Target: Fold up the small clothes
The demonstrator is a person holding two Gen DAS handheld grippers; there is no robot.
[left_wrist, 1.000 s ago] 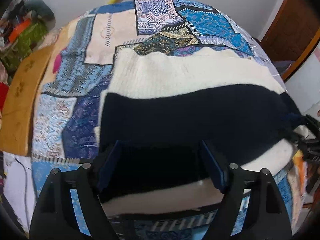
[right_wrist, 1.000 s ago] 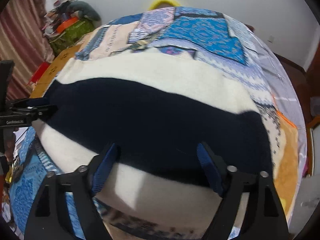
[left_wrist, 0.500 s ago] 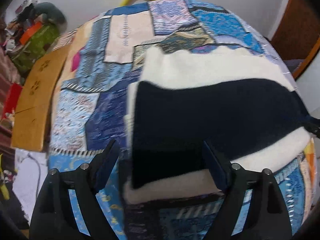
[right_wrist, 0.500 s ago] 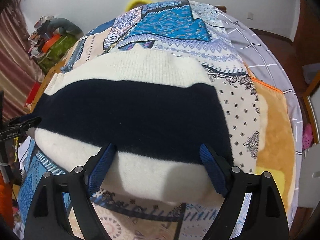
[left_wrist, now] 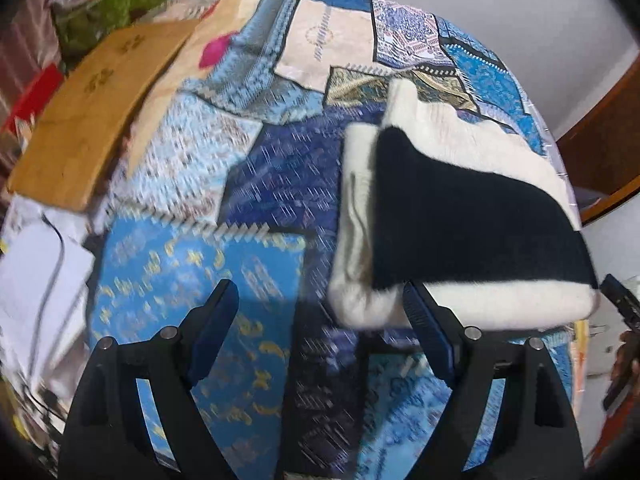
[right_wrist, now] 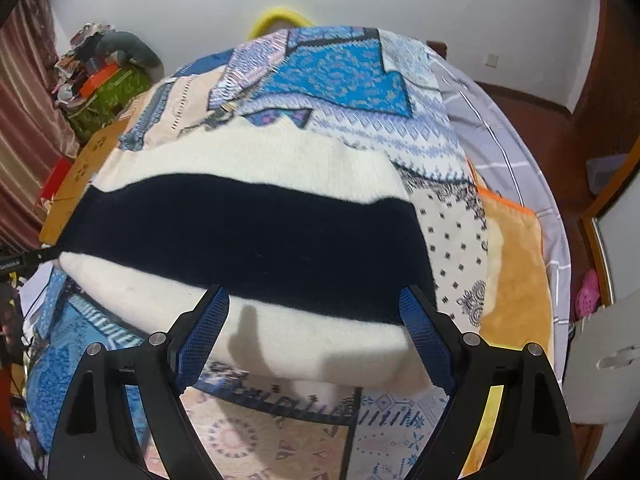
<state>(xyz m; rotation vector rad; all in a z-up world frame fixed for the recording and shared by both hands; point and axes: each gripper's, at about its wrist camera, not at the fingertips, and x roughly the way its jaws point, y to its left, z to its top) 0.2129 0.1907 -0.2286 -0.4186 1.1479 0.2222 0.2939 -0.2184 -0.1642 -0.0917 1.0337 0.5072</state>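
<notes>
A folded cream knit garment with a wide dark navy band point(left_wrist: 460, 216) point(right_wrist: 248, 236) lies flat on the patchwork bedspread point(left_wrist: 248, 184) point(right_wrist: 340, 76). My left gripper point(left_wrist: 320, 312) is open and empty, to the left of the garment's near left corner, with only its right finger at the cream edge. Over the garment's near cream edge my right gripper point(right_wrist: 314, 320) is open with nothing pinched, and its shadow falls on the cream knit. The tip of the left gripper point(right_wrist: 28, 258) shows at the far left of the right wrist view.
A wooden board point(left_wrist: 92, 108) lies along the bed's left side, with piled clutter point(right_wrist: 100, 76) beyond it. An orange fleece blanket point(right_wrist: 516, 264) and grey checked sheet point(right_wrist: 504, 148) cover the bed's right side. A yellow hoop point(right_wrist: 280, 20) stands by the far wall. Wooden furniture point(left_wrist: 600, 148) stands at right.
The left gripper has slid left off the garment, which now sits right of its fingers. The right gripper has drawn back and up slightly, showing more of the near bedspread.
</notes>
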